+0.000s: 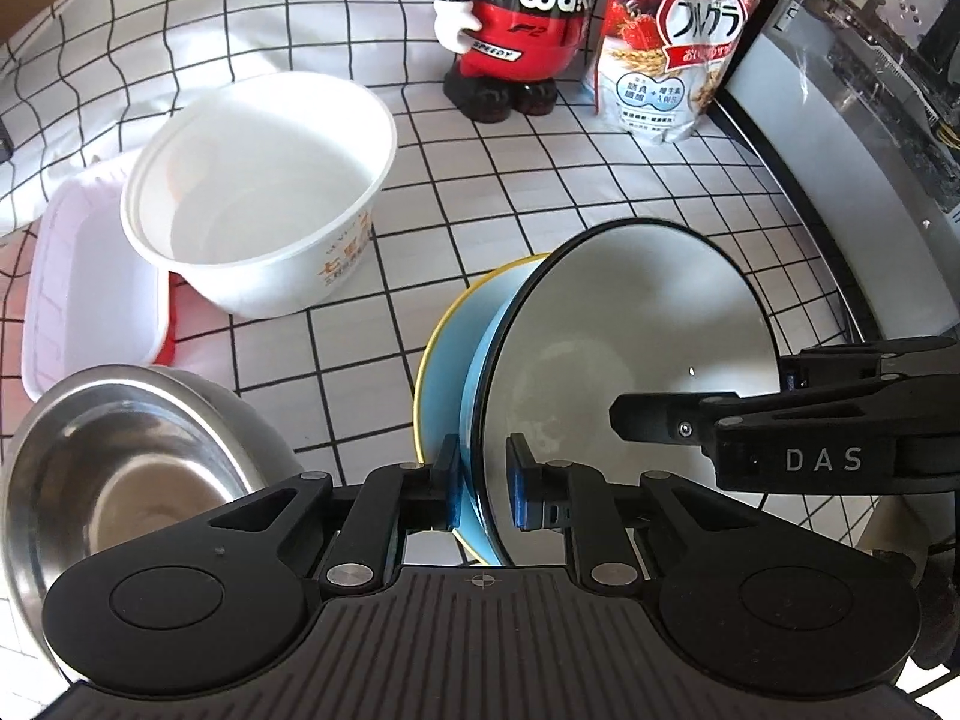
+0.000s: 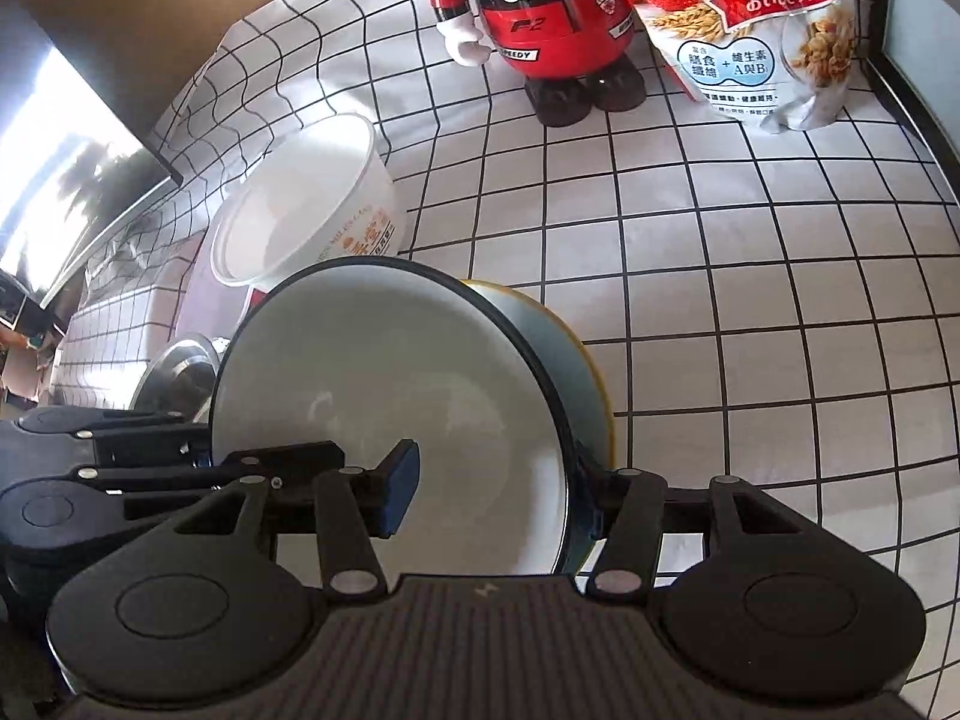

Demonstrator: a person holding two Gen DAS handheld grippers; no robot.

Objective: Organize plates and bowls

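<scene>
Both on bowl | left gripper (image 1: pixel 483 489) jaws near-closed astride blue bowl (image 1: pixel 630 330) rim, pinch unclear | right gripper (image 2: pixel 492 492) half-open, straddling opposite rim | steel bowl (image 1: pixel 120 468) beside

Between the fingers of the left gripper (image 1: pixel 483 489), black with blue pads, stands a bowl (image 1: pixel 624 348) white inside, sky-blue outside, with a thin black rim. Just behind it sits a blue bowl (image 1: pixel 447 360) edged in yellow. Left of the gripper is a shiny steel bowl (image 1: pixel 126 462), beyond that a white tub (image 1: pixel 264 192) with orange lettering. Underneath lies a white cloth (image 1: pixel 540 180) gridded with black lines. Far ahead stands a red, black and white figurine (image 1: pixel 516 24) beside a red-and-white cereal bag (image 1: pixel 672 42).
</scene>
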